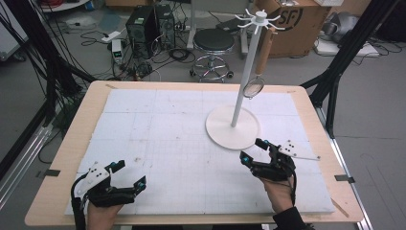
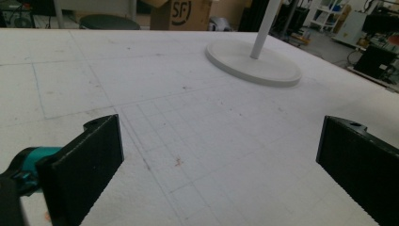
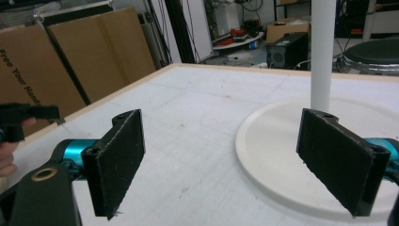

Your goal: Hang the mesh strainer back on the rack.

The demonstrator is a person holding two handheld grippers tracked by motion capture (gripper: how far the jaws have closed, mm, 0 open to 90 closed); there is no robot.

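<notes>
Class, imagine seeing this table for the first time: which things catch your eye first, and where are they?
A tall white pole stand on a round base rises right of centre on the white foam mat. A wooden-handled mesh strainer hangs from its top hooks. Two open black grippers, left and right, sit near the front edge.

Light bright and even, soft from above. White tabletop [image 1: 158, 129] shines pale, no hard glare. Shadows faint. Gripper views: close black jaws a bit blurry, far room fuzzy. High view slightly soft.
</notes>
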